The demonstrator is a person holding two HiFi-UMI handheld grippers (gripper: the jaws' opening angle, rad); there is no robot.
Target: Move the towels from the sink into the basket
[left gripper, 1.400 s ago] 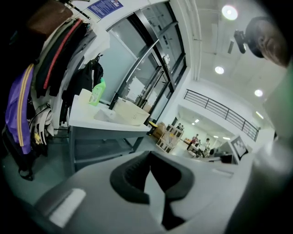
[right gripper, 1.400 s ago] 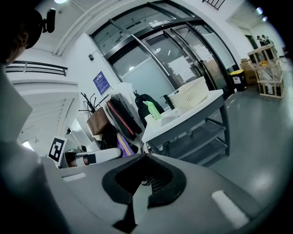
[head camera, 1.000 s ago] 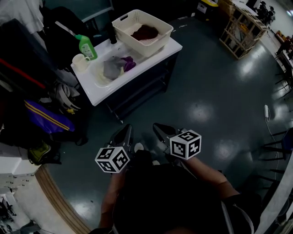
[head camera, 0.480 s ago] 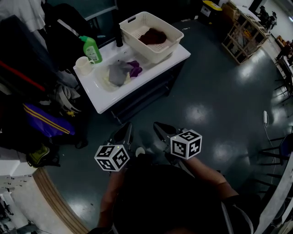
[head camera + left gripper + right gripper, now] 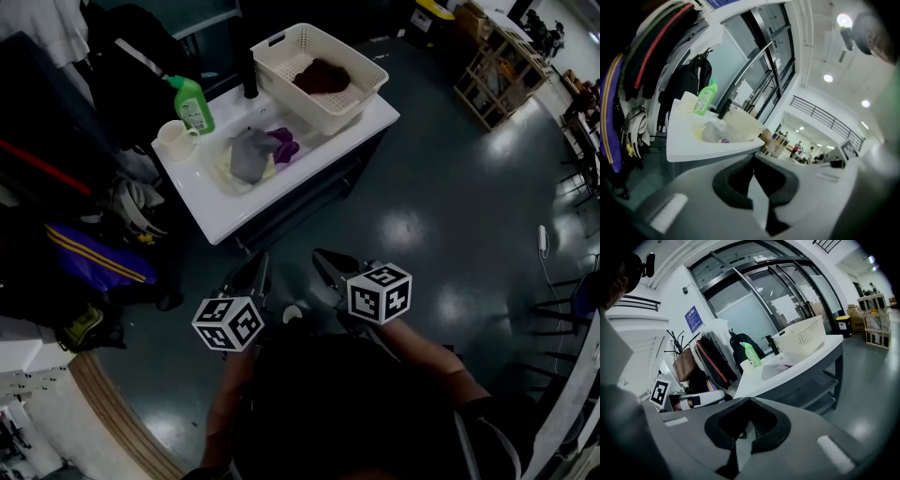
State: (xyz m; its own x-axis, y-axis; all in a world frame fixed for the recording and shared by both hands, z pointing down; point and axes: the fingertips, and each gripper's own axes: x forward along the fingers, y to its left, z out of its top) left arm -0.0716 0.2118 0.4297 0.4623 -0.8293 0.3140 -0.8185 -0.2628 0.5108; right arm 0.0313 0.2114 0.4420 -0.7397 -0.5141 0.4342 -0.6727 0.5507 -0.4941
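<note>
Towels (image 5: 255, 156) sit bunched in the sink (image 5: 217, 169), well apart from left tongs (image 5: 753, 165) and right tongs (image 5: 746, 422), both pressed together, empty. I'd step closer, spread one wide, pinch a top fold.

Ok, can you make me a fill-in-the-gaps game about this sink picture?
The bottle beside the cup is ____. The dark red towel lies inside the ____. A grey towel and a purple towel lie in the ____. The left gripper and the right gripper are both ____ and empty.
Missing words: green, basket, sink, shut.
</note>
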